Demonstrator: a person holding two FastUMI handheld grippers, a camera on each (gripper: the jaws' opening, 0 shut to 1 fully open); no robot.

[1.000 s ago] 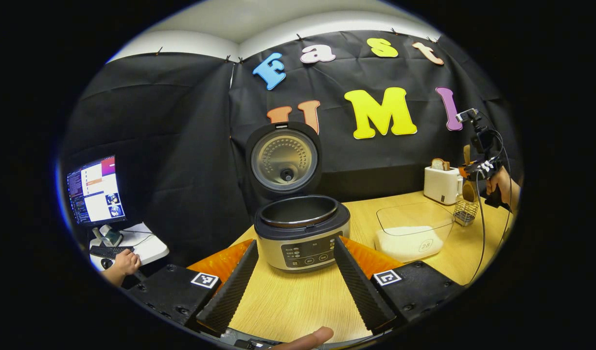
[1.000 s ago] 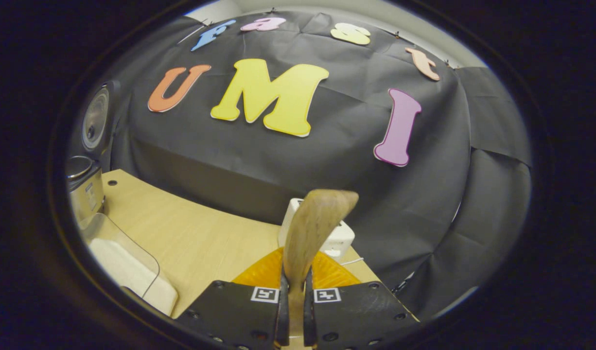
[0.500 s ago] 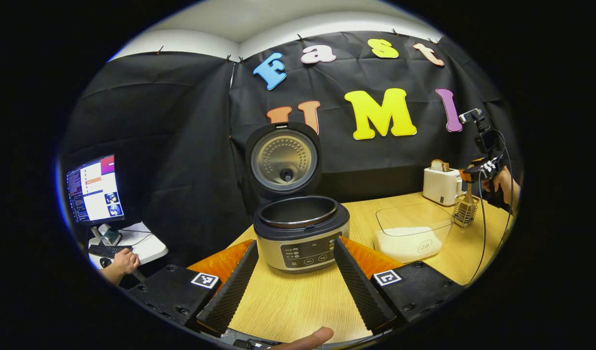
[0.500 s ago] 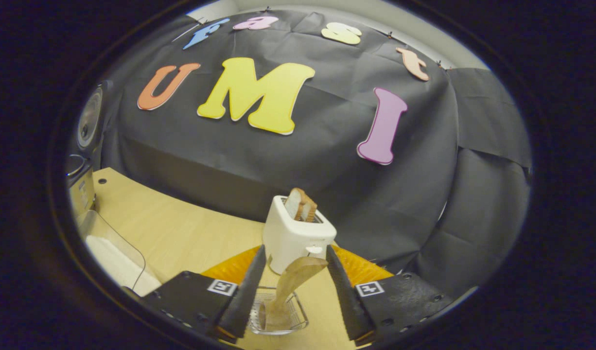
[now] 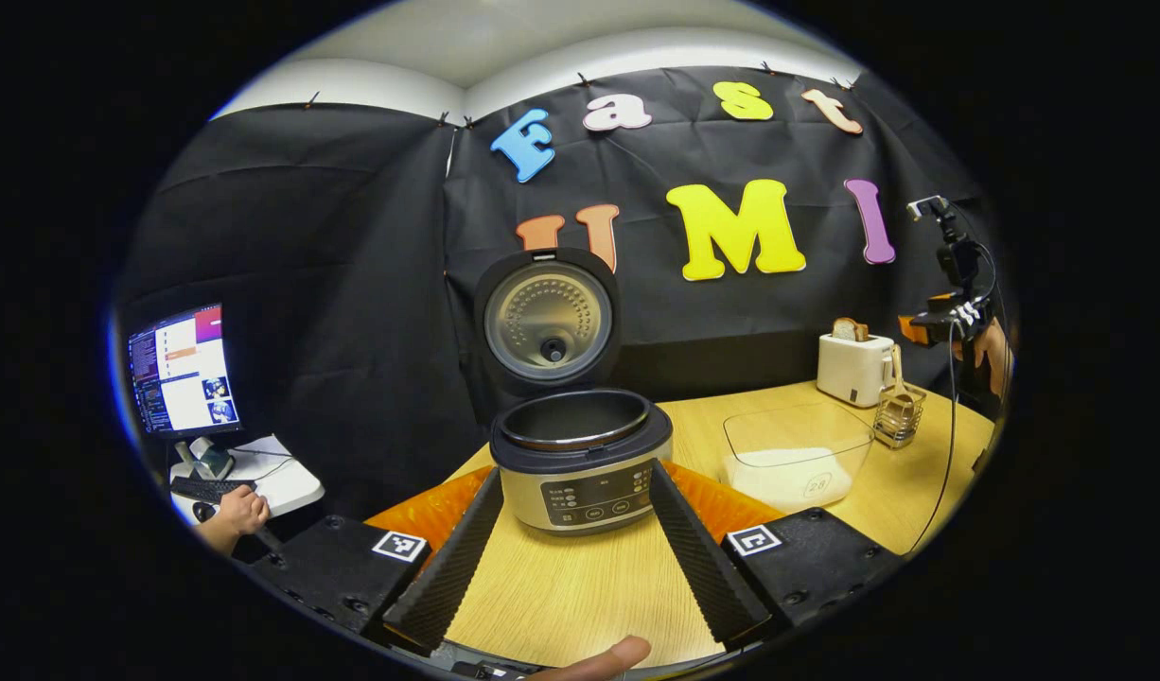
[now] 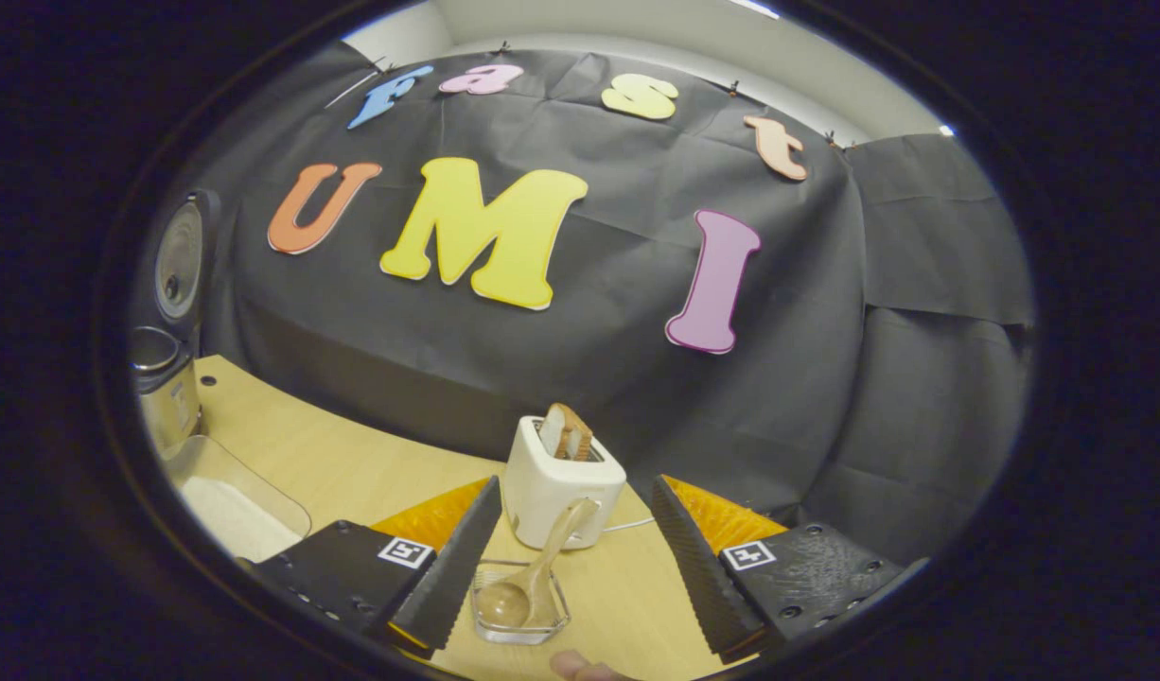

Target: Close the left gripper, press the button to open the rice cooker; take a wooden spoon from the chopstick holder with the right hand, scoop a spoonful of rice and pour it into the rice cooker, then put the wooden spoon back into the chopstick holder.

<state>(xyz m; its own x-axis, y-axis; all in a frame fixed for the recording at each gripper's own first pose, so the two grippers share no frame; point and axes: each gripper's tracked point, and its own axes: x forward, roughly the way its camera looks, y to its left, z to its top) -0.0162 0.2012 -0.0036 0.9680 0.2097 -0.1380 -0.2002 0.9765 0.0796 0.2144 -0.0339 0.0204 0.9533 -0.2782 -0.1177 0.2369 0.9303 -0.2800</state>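
spanning the booth, a wooden table [image 5: 580, 586] lies under both tongs [image 5: 572, 553] [image 6: 571, 567], each spread apart.

Setting: recording booth in a lab or office room, dressed as a kitchen corner. Evidence: black cloth wall [image 5: 334, 284] pinned up below a plain white ceiling [image 5: 504, 38]; light wooden bench [image 5: 580, 586] carrying household appliances, namely an open rice cooker [image 5: 580, 454], a white toaster [image 6: 561, 482] with bread in its slots, a clear container of rice [image 5: 796, 454] and a wire chopstick holder [image 6: 521, 605]. Beside the booth: lit computer monitor [image 5: 184, 369], keyboard [image 5: 209, 489] on a small white side desk [image 5: 277, 478], a person's hand [image 5: 242, 511] at it.
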